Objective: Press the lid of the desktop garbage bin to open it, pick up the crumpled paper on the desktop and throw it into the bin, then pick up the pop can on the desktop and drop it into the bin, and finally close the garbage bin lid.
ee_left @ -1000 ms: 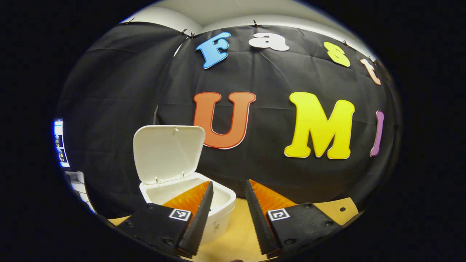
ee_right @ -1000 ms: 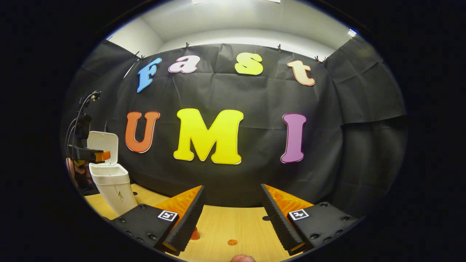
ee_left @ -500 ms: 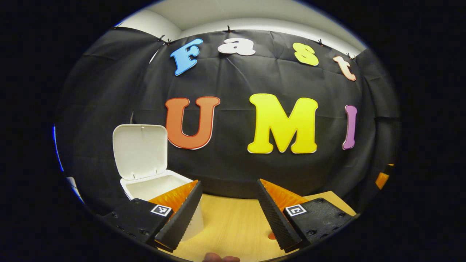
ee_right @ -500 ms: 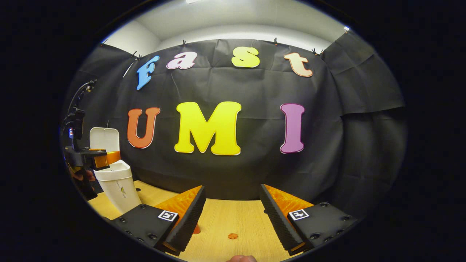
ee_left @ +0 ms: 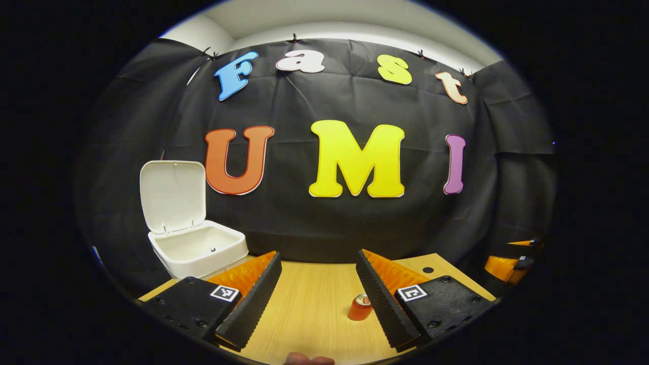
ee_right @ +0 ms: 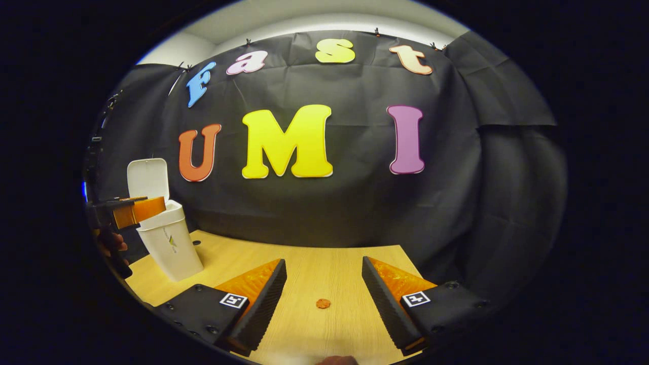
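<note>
The white desktop bin (ee_left: 195, 249) stands at the left of the wooden table (ee_left: 309, 289) with its lid (ee_left: 172, 195) upright and open. In the left gripper view my left gripper (ee_left: 318, 256) is open and holds nothing, to the right of the bin and apart from it. A red pop can (ee_left: 359, 307) stands on the table, partly hidden behind that gripper's right finger. The right gripper view has the bin (ee_right: 172, 243) at far left, with the left gripper (ee_right: 133, 212) held in front of its rim. My right gripper (ee_right: 323, 262) is open above bare table.
A small orange disc (ee_right: 322, 303) lies on the table (ee_right: 304, 263) between the right gripper's fingers. A hand (ee_right: 114, 244) holds the left gripper's handle. The right gripper (ee_left: 509, 263) sits at the far right of the left gripper view. Black cloth backs the table.
The left gripper has pulled back from over the bin and swung right, bringing the pop can into its view. The right gripper has tilted down, so more table shows.
</note>
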The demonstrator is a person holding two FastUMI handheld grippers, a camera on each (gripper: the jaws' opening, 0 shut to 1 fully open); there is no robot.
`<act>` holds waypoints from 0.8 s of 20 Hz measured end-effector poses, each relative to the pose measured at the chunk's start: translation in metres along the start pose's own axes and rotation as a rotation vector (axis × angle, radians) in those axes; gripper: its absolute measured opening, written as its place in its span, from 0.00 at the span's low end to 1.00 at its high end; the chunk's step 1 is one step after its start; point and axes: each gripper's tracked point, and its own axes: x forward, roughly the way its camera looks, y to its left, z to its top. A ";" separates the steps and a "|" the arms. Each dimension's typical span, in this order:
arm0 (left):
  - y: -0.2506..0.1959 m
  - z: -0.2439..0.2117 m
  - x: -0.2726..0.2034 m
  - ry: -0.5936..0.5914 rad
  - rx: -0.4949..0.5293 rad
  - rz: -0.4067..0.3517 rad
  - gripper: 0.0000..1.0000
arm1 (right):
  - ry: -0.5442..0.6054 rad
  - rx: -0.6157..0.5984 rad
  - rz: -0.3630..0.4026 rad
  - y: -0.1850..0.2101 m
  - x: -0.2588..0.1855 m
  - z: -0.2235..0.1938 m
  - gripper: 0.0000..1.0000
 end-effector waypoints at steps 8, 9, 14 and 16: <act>-0.022 -0.024 -0.016 0.075 0.046 0.001 0.98 | 0.174 -0.029 0.069 -0.013 0.034 -0.064 0.95; -0.020 -0.023 -0.018 0.076 0.047 0.002 0.97 | 0.197 -0.032 0.076 -0.012 0.040 -0.073 0.94; -0.017 -0.035 -0.032 0.119 0.020 0.017 0.97 | 0.282 -0.069 0.128 -0.008 0.071 -0.109 0.95; -0.015 -0.038 -0.037 0.128 0.029 0.029 0.98 | 0.316 -0.088 0.145 -0.007 0.085 -0.125 0.95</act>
